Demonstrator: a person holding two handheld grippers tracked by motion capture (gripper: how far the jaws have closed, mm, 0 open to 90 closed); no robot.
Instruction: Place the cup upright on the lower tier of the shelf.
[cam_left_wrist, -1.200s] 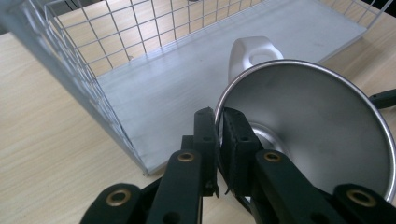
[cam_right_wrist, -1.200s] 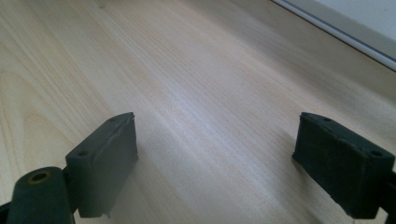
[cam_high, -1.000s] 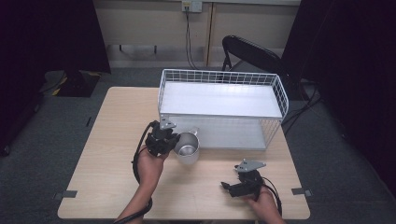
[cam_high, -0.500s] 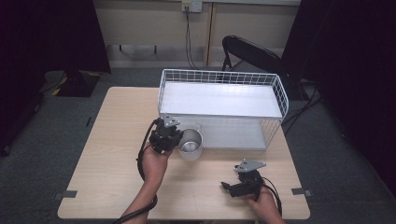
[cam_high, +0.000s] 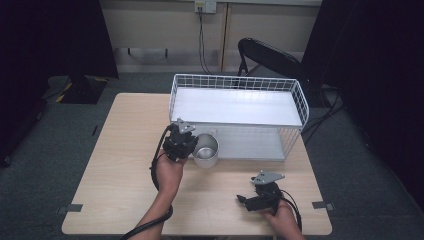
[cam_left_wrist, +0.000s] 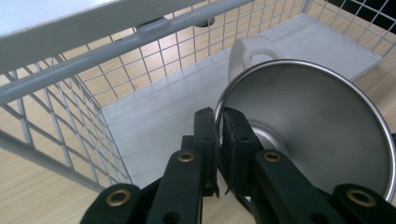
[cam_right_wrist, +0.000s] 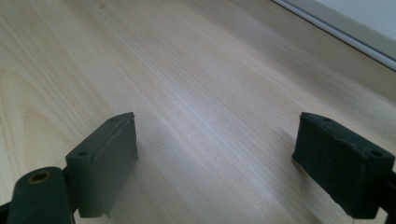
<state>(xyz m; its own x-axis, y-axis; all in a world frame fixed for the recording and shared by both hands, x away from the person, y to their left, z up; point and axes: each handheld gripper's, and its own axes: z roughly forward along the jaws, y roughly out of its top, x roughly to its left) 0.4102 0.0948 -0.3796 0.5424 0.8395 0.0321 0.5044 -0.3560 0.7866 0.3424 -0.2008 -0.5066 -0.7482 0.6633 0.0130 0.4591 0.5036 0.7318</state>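
Left gripper (cam_left_wrist: 218, 122) clamped on rim of shiny steel cup (cam_high: 205, 149); cup has shifted nearer the white wire rack (cam_high: 300, 107)'s lower shelf. Placement there looks imminent. Right gripper (cam_right_wrist: 215, 158) rests with jaws apart, empty.

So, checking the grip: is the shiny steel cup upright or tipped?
Tipped: the shiny steel cup turns its mouth sideways, its rim clamped by the left gripper.
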